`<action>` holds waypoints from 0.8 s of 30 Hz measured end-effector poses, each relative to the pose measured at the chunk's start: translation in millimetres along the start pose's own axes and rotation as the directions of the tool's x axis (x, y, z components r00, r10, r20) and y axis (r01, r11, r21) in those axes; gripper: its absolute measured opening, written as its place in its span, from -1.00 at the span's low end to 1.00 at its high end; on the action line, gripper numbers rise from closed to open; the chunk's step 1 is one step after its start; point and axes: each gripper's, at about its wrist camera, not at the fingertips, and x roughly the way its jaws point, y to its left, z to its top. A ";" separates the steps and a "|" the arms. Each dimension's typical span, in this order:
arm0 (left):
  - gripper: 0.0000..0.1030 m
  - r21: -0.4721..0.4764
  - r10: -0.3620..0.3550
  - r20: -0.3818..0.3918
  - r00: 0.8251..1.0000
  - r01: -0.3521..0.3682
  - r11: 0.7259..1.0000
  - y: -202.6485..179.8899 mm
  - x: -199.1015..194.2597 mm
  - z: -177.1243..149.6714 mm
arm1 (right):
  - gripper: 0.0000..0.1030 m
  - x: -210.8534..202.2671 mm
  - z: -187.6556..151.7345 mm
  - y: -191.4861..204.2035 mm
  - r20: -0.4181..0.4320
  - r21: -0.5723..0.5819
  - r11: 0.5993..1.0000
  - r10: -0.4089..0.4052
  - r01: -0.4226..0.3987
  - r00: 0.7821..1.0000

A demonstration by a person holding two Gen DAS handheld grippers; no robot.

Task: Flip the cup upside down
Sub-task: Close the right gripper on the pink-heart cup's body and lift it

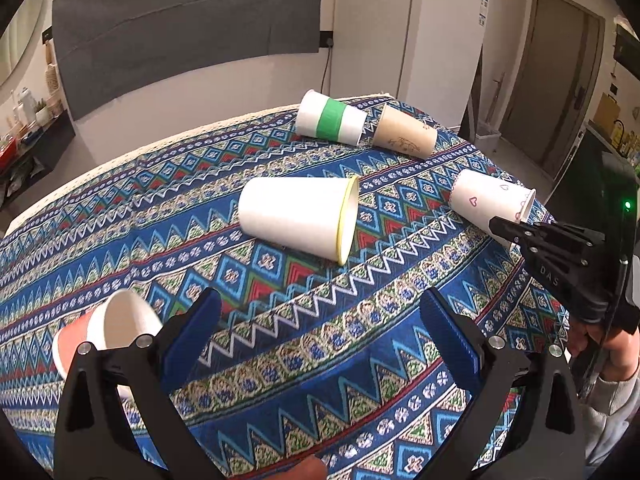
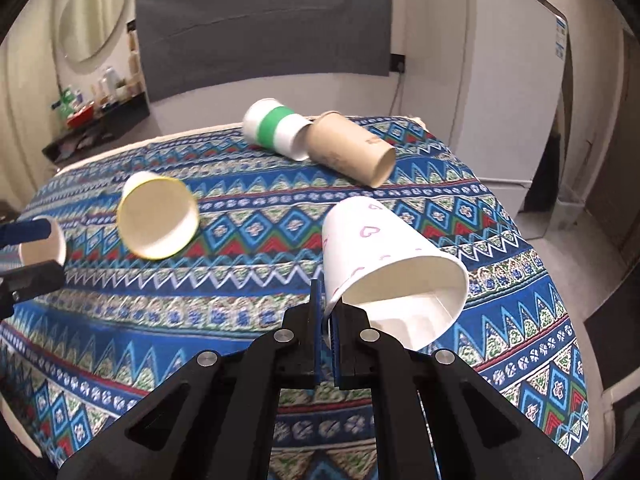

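My right gripper (image 2: 328, 312) is shut on the rim of a white cup with pink hearts (image 2: 380, 248), one finger inside and one outside; the cup is tilted, mouth toward the camera. The same cup (image 1: 488, 200) and right gripper (image 1: 516, 232) show at the right of the left wrist view. My left gripper (image 1: 320, 324) is open and empty above the cloth. A white cup with a yellow rim (image 1: 300, 216) lies on its side ahead of it, also seen in the right wrist view (image 2: 158, 220). A red cup (image 1: 104, 332) lies by the left finger.
A patterned blue tablecloth (image 1: 280, 360) covers the table. At the far side a white cup with a green band (image 1: 332, 118) and a brown cup (image 1: 406, 132) lie on their sides, touching. A white fridge (image 1: 420, 40) stands behind the table.
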 end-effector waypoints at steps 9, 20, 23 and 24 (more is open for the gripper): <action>0.89 -0.037 0.072 0.028 0.997 -0.071 0.997 16.0 -32.9 -20.1 | -0.93 -30.6 -21.0 55.9 0.037 -0.113 0.985 0.134 -0.129 0.990; 0.89 -0.125 0.077 0.029 0.997 -0.073 0.989 26.3 -56.3 -40.3 | -0.93 -47.1 -47.8 100.0 -0.020 -0.202 0.898 0.395 -0.390 0.919; 0.89 -0.131 0.079 0.037 0.996 -0.074 0.989 24.5 -60.0 -41.0 | -0.92 -53.7 -53.5 99.8 -0.019 -0.208 0.883 0.426 -0.420 0.905; 0.89 -0.133 0.077 0.038 0.996 -0.071 0.989 23.3 -60.5 -40.6 | -0.87 -55.1 -54.9 98.9 -0.024 -0.211 0.879 0.432 -0.427 0.902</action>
